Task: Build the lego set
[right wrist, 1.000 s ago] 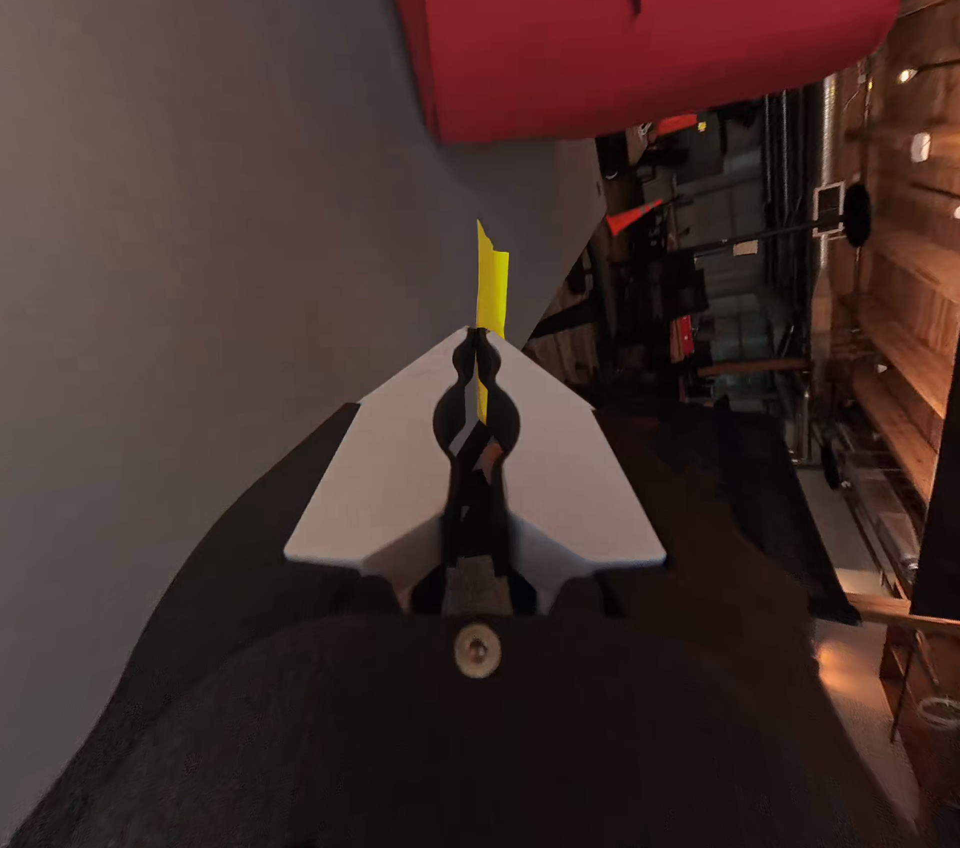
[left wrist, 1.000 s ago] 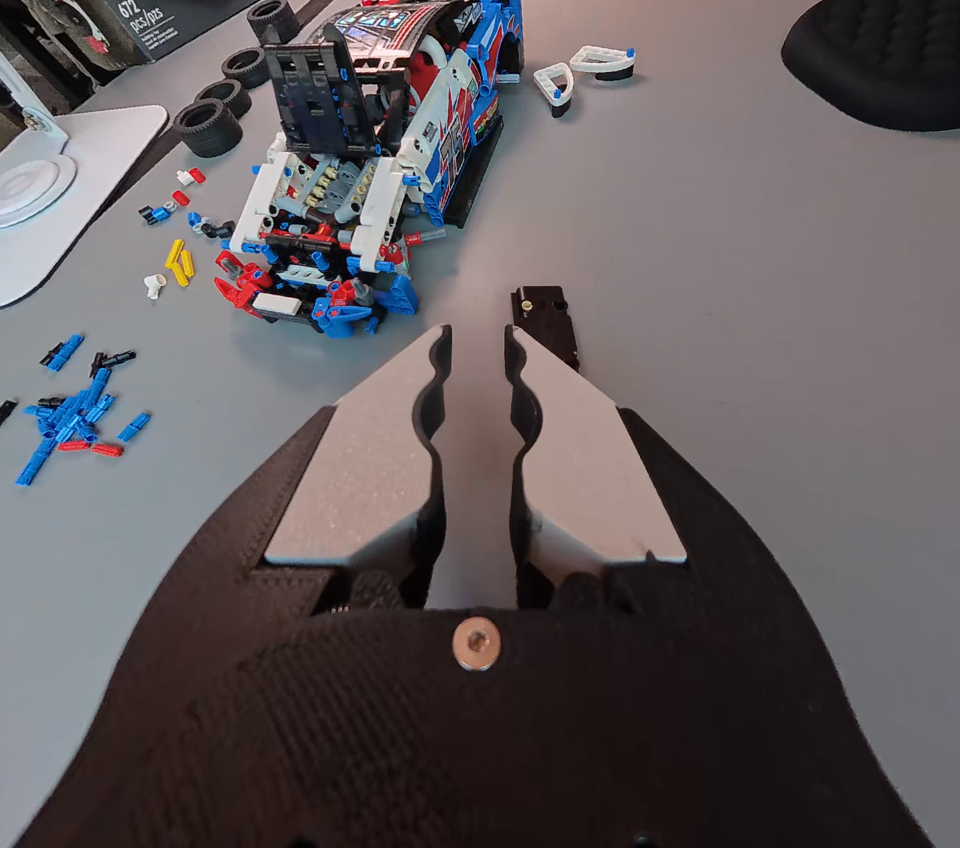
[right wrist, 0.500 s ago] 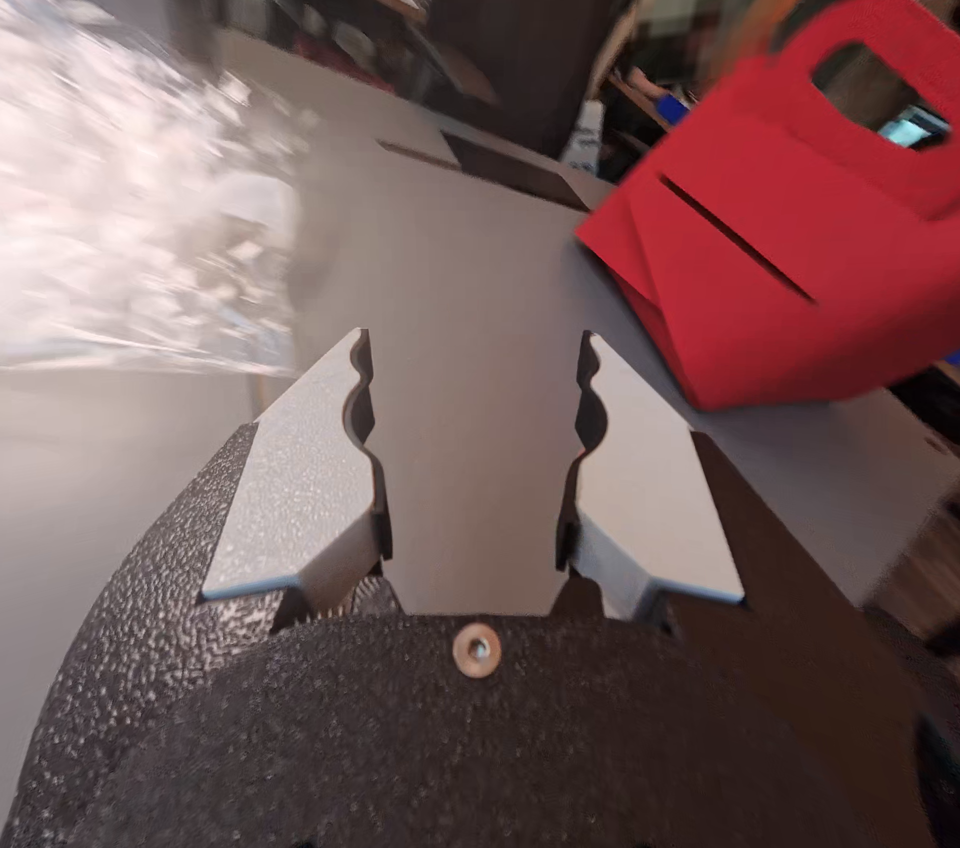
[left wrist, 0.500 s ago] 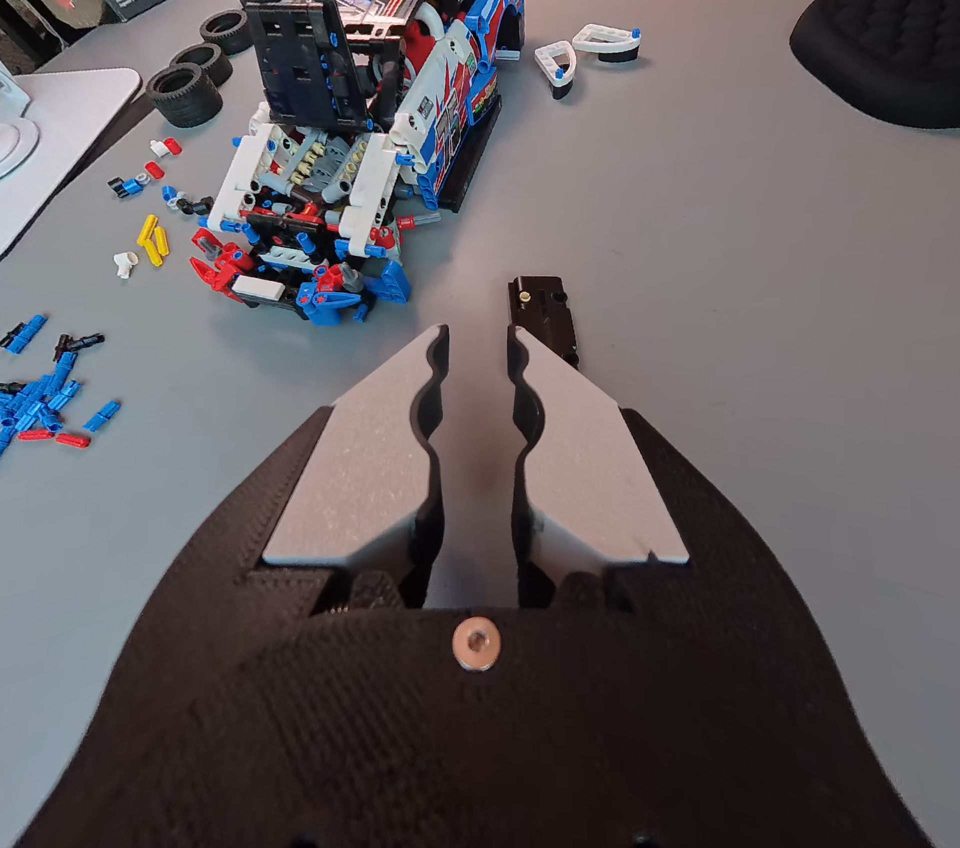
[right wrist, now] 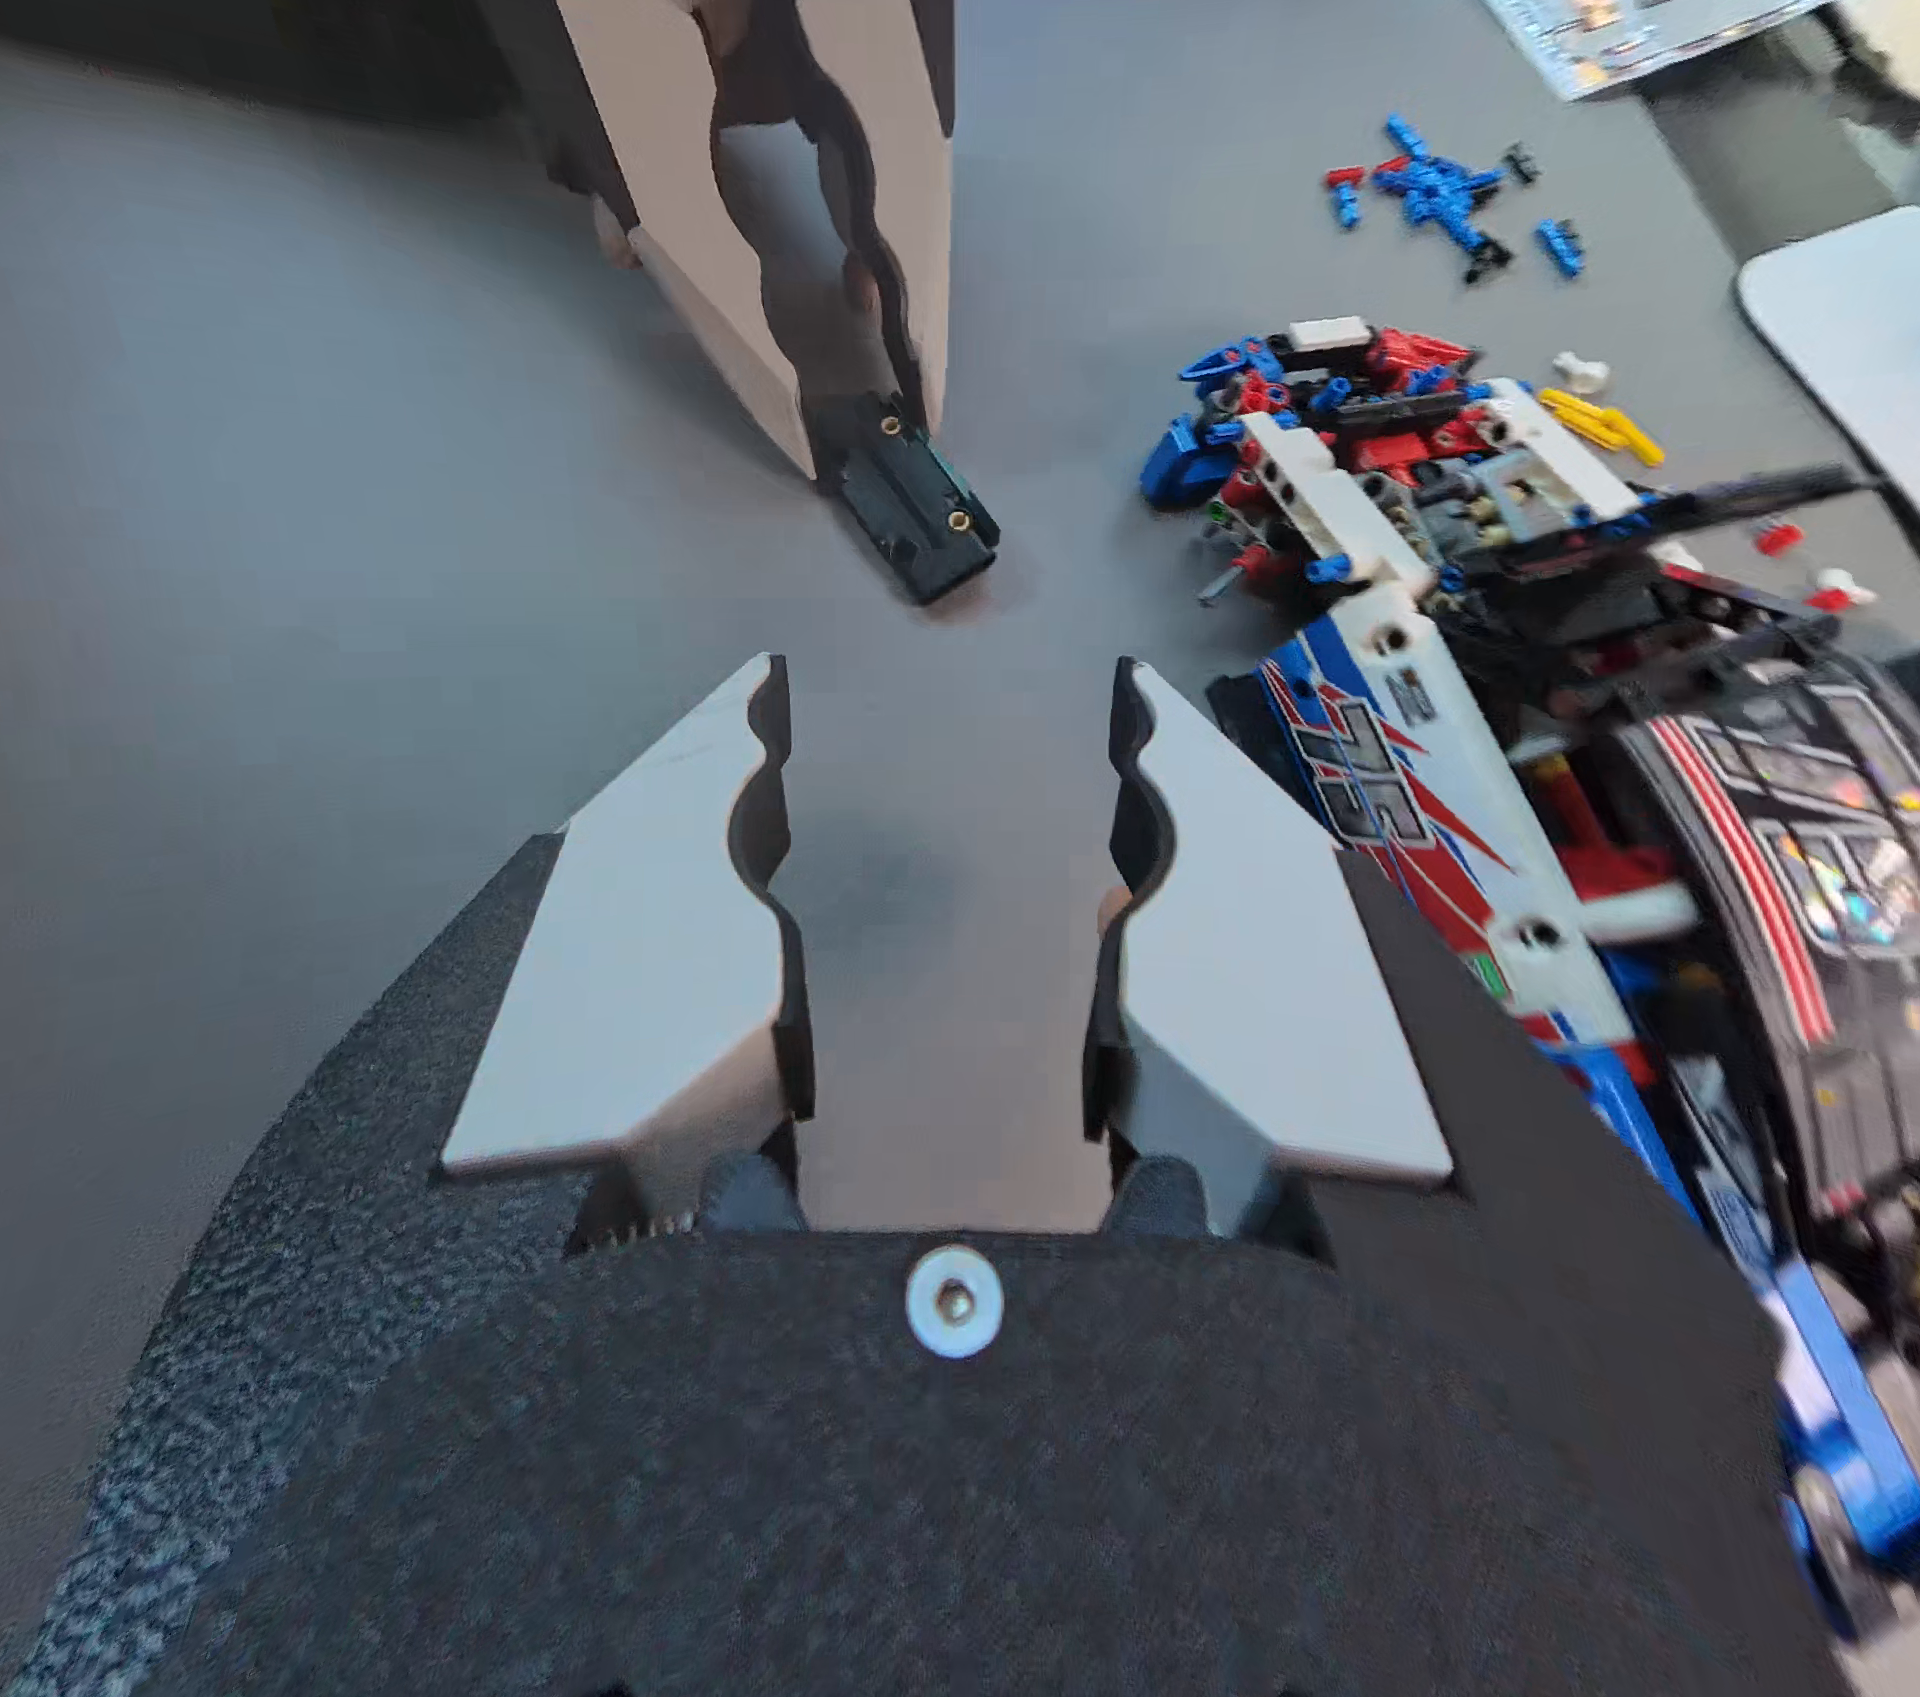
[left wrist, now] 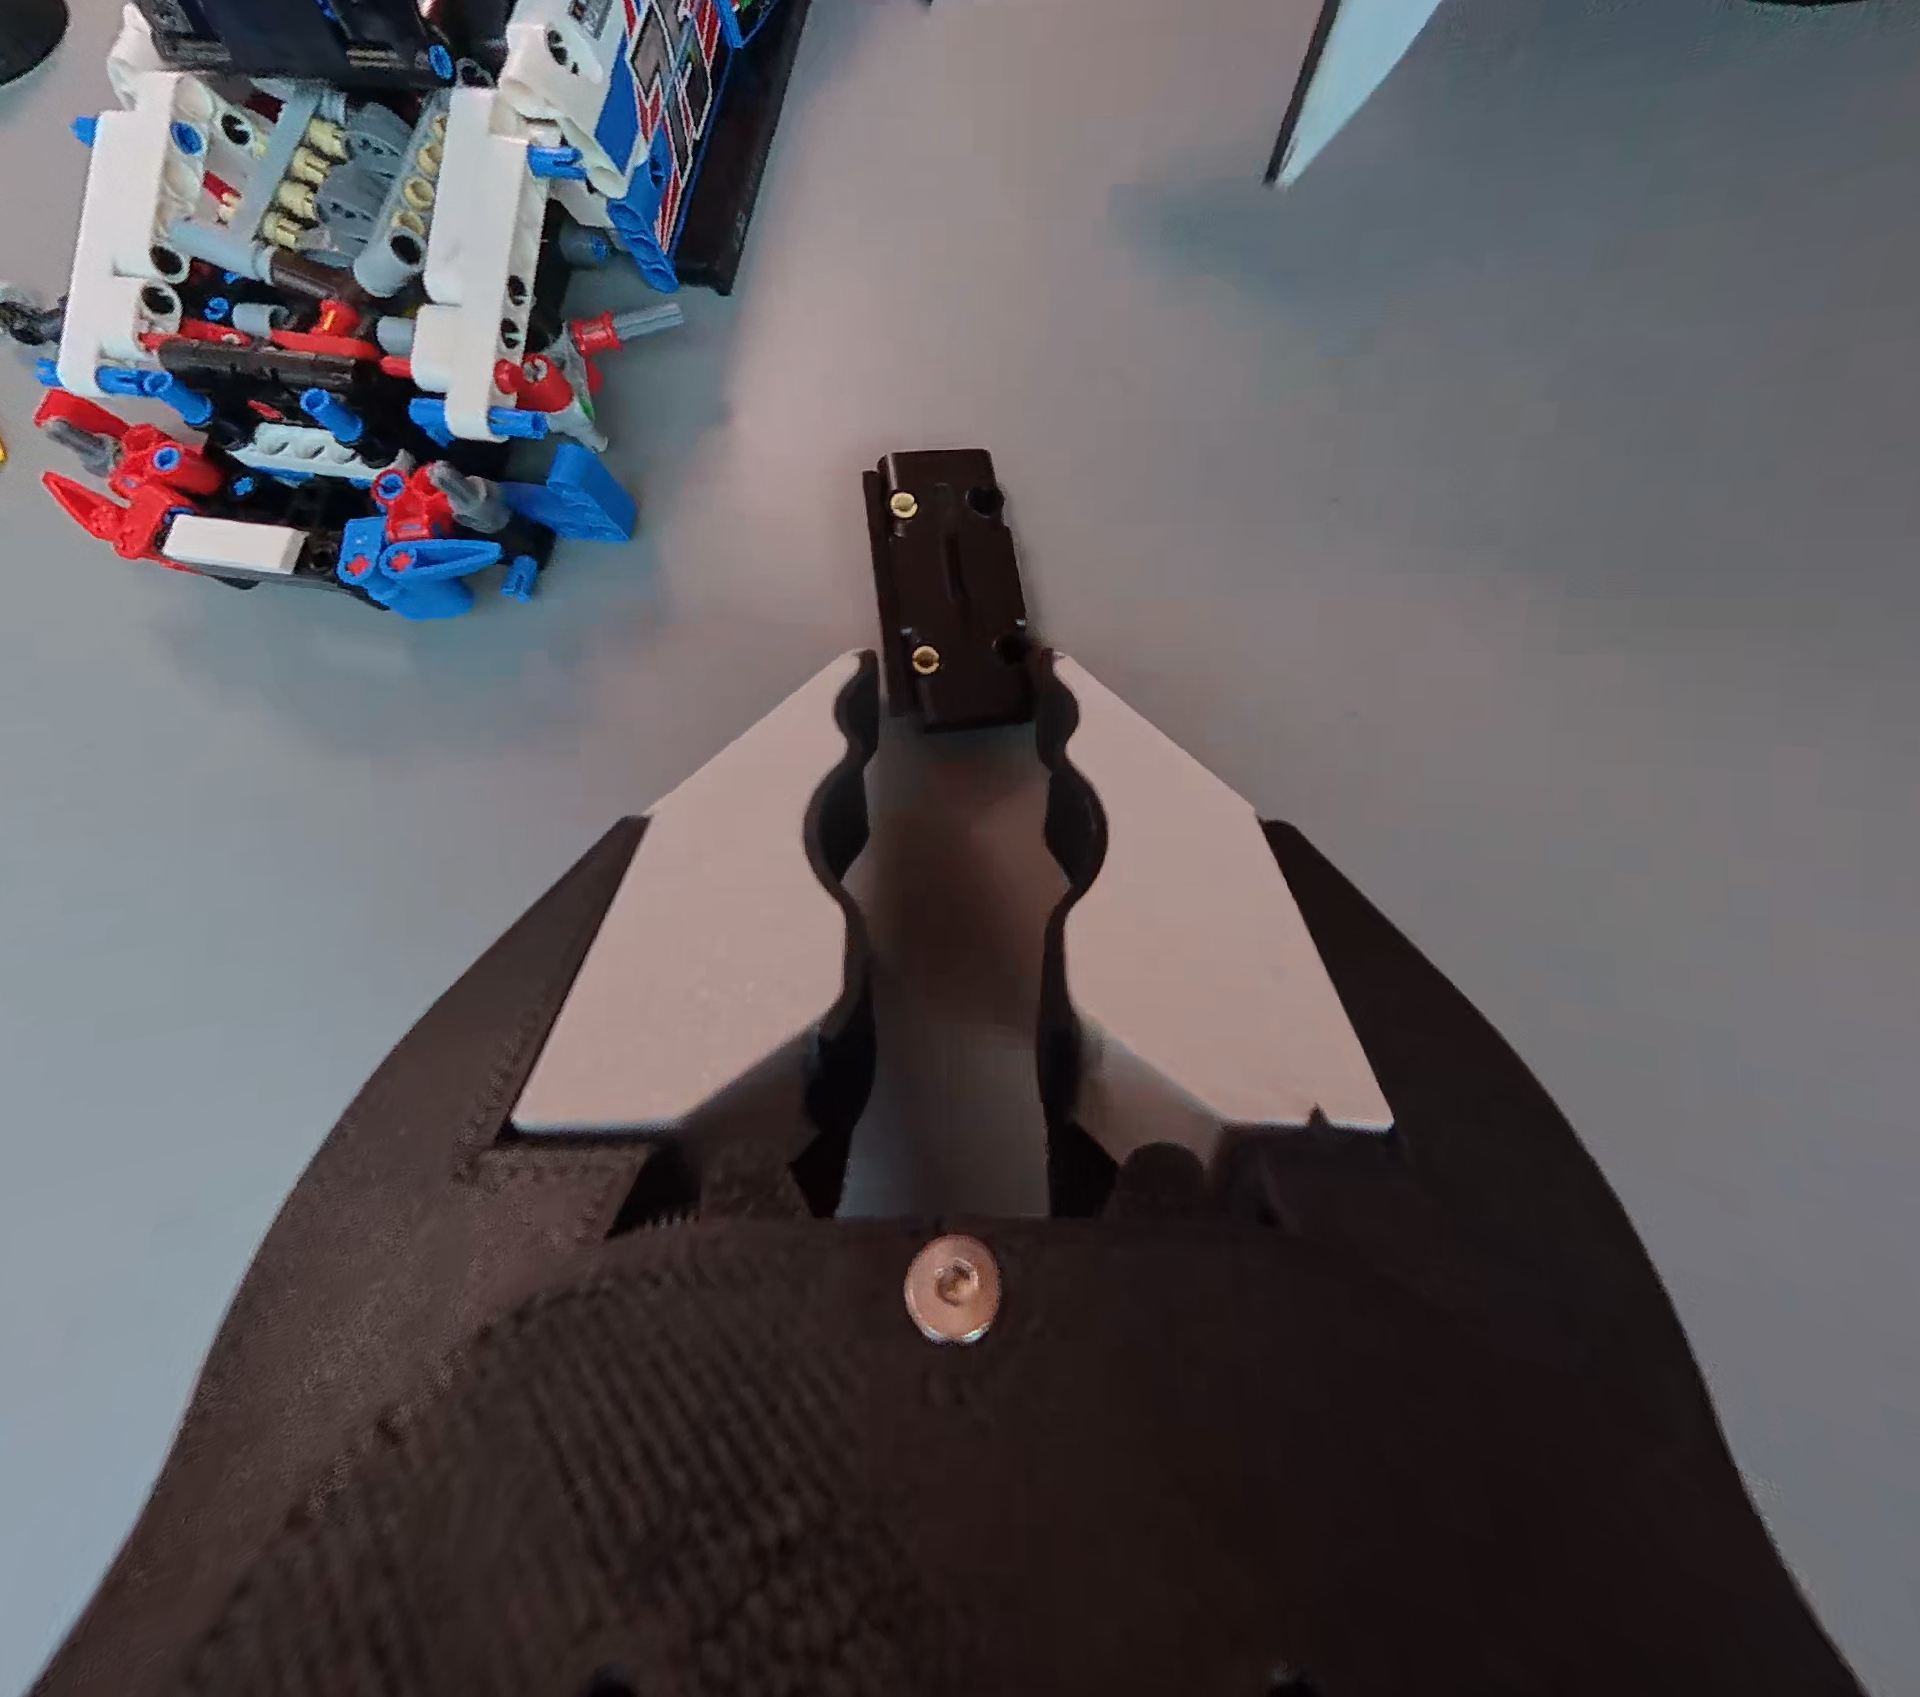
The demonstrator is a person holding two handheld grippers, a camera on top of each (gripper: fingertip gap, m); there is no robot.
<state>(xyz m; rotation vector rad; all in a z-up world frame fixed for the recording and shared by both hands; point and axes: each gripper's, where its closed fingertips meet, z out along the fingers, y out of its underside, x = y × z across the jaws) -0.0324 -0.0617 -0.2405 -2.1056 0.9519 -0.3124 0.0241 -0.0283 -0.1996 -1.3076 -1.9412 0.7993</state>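
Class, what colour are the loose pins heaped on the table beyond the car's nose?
Mostly blue pins, with a few red and black; the right wrist view shows them.

Blue-white-red striped lego car (left wrist: 436, 213), black block (left wrist: 951, 587)

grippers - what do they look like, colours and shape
Both match: the left gripper and the right gripper each have a broad black textured body, one silver screw at its centre, and two pale grey wedge fingers with wavy black inner edges.

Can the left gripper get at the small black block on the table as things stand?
Probably yes: the left gripper is open, its fingertips flank the near end of the black block, and nothing lies between them.
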